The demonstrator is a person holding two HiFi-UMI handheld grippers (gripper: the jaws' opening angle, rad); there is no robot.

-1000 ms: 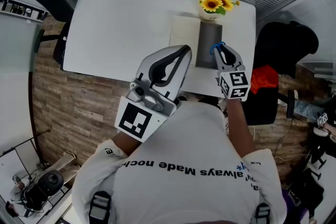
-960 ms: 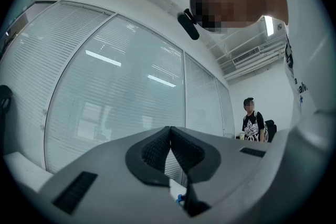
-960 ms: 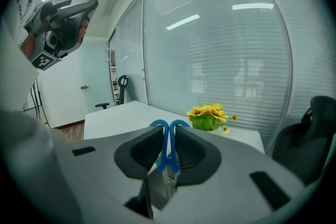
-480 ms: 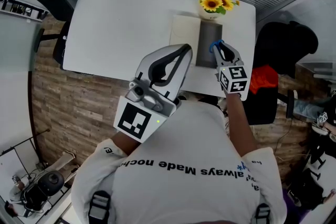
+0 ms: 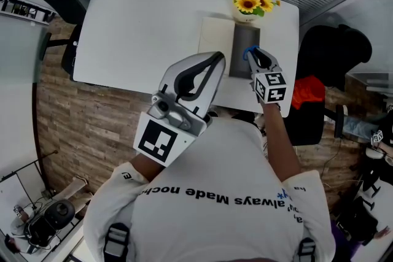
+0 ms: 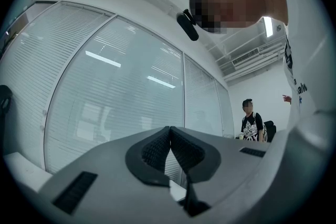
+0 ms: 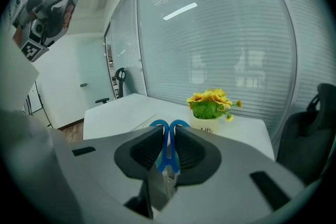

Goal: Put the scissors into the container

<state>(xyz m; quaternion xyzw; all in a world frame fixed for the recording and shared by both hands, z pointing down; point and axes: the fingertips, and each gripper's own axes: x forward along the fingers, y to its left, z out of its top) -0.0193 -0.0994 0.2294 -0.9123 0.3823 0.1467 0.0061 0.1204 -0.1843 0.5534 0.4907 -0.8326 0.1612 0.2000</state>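
Observation:
My right gripper is shut on a pair of blue-handled scissors, held at the right edge of the tall dark grey container on the white table. In the right gripper view the scissors are pinched between the pads, with the blue loops sticking out ahead and the metal blades pointing back under the jaws. My right gripper hides the container there. My left gripper is raised close to the head camera, off the table's near edge. In its own view my left gripper is shut, with nothing in it.
A pot of sunflowers stands just behind the container, also seen ahead as the sunflower pot. A pale sheet lies left of the container. Black chairs stand at both table ends. A person stands far off.
My right gripper has moved a little farther over the table with the scissors, closer to the container's top. The left gripper has stayed where it was.

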